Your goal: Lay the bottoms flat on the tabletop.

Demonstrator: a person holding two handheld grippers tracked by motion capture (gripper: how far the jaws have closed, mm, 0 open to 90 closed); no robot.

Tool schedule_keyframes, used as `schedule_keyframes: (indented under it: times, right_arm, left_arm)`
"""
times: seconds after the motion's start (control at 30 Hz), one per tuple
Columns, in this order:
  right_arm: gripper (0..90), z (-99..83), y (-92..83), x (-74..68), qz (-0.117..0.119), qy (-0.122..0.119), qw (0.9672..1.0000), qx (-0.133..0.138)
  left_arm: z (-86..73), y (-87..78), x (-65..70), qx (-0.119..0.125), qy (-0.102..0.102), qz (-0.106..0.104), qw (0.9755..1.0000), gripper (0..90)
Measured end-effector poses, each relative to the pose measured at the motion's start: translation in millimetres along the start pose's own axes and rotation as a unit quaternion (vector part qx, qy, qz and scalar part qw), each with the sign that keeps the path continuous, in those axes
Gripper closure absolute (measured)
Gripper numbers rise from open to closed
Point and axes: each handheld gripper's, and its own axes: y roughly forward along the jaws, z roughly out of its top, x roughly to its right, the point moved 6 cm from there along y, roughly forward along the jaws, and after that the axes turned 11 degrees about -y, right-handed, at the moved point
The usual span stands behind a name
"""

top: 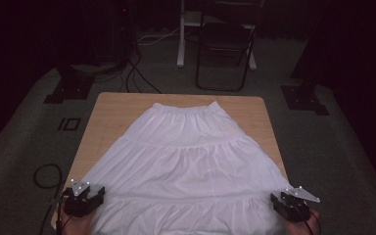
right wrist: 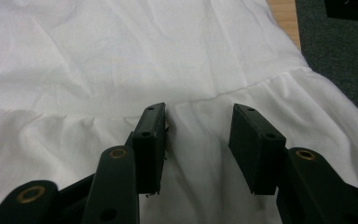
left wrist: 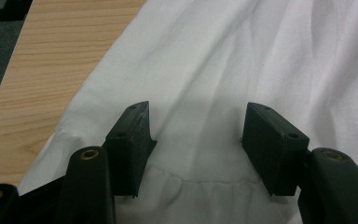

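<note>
White cotton skirt (top: 186, 161), three gathered tiers, lies flat on the wooden table (top: 112, 110), elastic waistband at 12 o'clock, hem toward 6. Left gripper (top: 92, 195) at 7 o'clock and right gripper (top: 280, 200) at 5 hover over the lowest ruffle seam, jaws spread, grasping nothing; likely poised to pinch both hem corners.

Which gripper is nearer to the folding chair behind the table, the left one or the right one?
Right, slightly. The chair stands past the table's far edge, right of centre. The right gripper is at the skirt's near right corner, the left gripper at its near left.
</note>
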Motion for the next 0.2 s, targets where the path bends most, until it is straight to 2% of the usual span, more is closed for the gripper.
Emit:
schedule_keyframes:
  times: [0.2]
  right_arm:
    - [55.3, -0.2, 0.3, 0.1, 0.001, -0.001, 1.0, 0.003]
  left_arm:
    - [0.3, 0.5, -0.2, 0.0, 0.0, 0.0, 1.0, 41.5]
